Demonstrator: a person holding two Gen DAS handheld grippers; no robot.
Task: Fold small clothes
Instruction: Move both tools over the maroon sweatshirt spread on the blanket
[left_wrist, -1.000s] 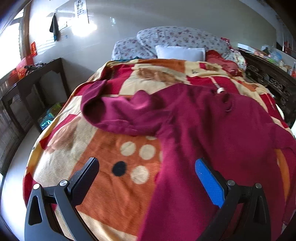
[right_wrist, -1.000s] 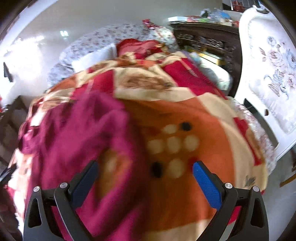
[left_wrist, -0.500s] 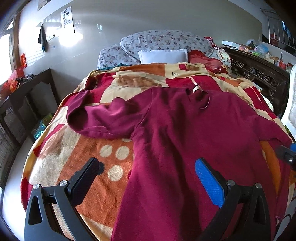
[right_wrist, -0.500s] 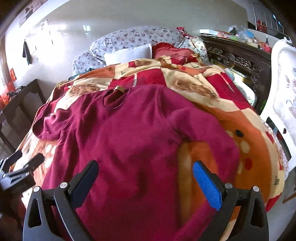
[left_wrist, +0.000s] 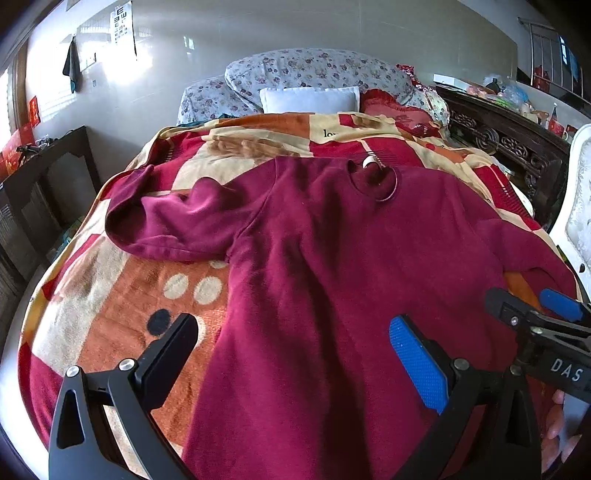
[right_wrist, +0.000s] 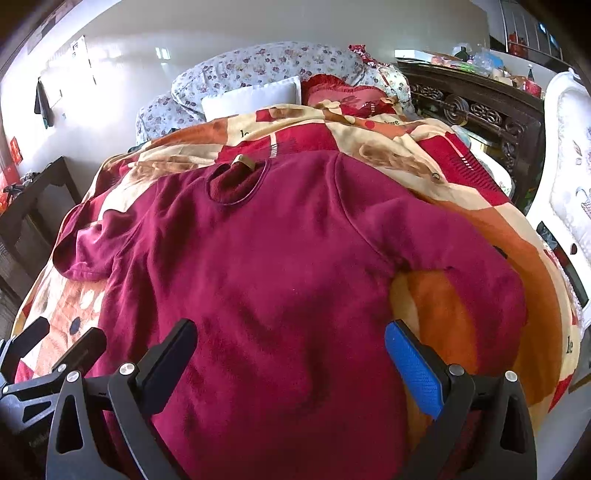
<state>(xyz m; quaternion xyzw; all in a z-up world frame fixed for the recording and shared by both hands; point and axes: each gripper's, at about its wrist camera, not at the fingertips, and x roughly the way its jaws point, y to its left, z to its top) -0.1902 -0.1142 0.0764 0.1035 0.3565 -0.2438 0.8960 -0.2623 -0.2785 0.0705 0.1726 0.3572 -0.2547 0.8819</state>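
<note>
In the left wrist view, the left gripper (left_wrist: 295, 354) is held with its jaws spread wide and nothing gripped between them. A dark red sweater (left_wrist: 332, 258) is spread flat on a patterned blanket (left_wrist: 110, 317), directly ahead of and beneath the tool, with the hem nearest the fingers and the neck opening (left_wrist: 375, 181) at the far end. One sleeve (left_wrist: 170, 225) is seen bunched and folded ahead to the left of the tool; the other sleeve runs off to the right. The blue pad of the right-hand finger lies over the sweater body, while the black left-hand finger lies over bare blanket just beside the sweater's edge. The right gripper (left_wrist: 532, 308) is seen at the right edge, near the sleeve on that side, and part of a hand (left_wrist: 557, 424) is visible below it. A white pillow (left_wrist: 310, 99) is placed far ahead at the head of the bed. In the right wrist view, the right gripper (right_wrist: 291, 354) is likewise held wide apart and empty, with the sweater (right_wrist: 280, 266) filling the space ahead of and under both fingers. The neck opening (right_wrist: 236, 184) is far ahead, slightly left. The right sleeve (right_wrist: 461, 269) is draped ahead to the right over the blanket (right_wrist: 443, 302). The left gripper (right_wrist: 59, 341) is seen low at the left edge, by the sweater's side.
</note>
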